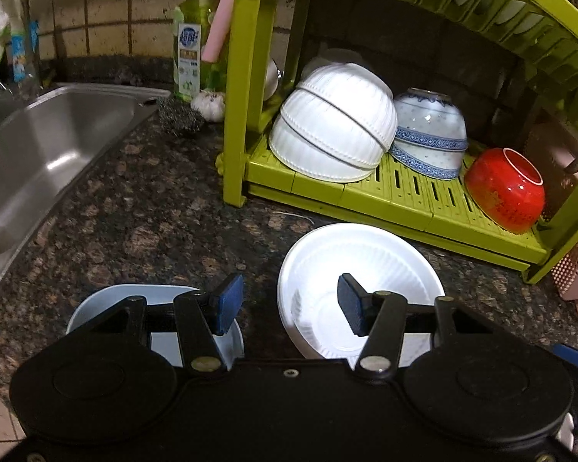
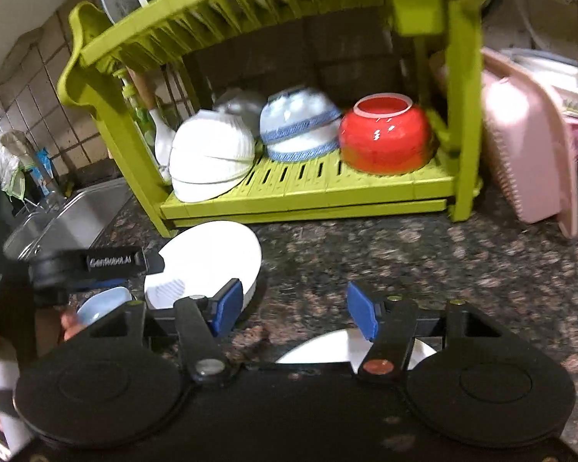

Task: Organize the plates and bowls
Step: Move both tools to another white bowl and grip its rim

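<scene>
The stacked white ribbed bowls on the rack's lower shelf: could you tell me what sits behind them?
Behind the white ribbed bowls another pale rounded dish peeks out; most of it is covered, so its type is unclear.

On your left a steel sink (image 1: 54, 146) is set into the speckled counter (image 1: 154, 208). Behind its corner you have a scourer (image 1: 179, 117) touching a garlic bulb (image 1: 210, 104), with a green soap bottle (image 1: 189, 50) just behind them against the tiled wall (image 1: 96, 7). To your right, a pink basket (image 2: 528, 146) leans tilted on the counter.
</scene>
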`<act>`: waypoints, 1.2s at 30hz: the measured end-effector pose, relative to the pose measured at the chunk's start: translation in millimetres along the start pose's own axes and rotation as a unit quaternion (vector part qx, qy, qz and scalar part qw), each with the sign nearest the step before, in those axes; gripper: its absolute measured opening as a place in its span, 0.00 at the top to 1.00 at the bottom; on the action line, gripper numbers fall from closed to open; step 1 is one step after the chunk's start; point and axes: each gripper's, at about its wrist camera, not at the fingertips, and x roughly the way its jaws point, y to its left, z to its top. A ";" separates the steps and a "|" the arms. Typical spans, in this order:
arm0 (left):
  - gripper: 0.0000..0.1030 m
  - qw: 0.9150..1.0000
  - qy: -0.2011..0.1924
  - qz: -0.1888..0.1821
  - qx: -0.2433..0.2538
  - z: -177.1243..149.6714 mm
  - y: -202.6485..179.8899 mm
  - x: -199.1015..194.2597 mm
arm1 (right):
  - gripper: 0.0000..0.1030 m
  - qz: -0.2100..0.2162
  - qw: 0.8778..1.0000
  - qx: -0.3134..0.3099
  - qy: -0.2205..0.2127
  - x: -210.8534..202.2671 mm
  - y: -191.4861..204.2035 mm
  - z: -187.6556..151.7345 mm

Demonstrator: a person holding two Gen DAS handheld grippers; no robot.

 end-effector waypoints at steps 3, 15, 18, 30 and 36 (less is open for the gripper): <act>0.42 1.000 0.001 -0.007 -0.001 1.5 1.0 1.7 | 0.45 0.001 1.000 -0.002 0.022 15.8 6.6 9.9; 0.48 1.000 0.003 0.009 0.013 2.2 -3.6 10.8 | 0.52 -0.001 0.998 -0.036 0.058 52.7 32.6 23.0; 0.53 1.000 0.009 0.012 0.017 2.3 -4.5 15.3 | 0.53 -0.006 0.997 -0.038 0.063 61.4 34.5 23.7; 0.72 0.999 0.028 0.004 0.018 1.9 -7.2 27.0 | 0.70 -0.024 0.995 -0.042 0.089 91.7 41.7 22.8; 0.84 0.999 0.048 -0.003 0.016 0.4 -9.7 35.4 | 0.83 -0.035 0.993 -0.063 0.099 100.0 46.3 18.6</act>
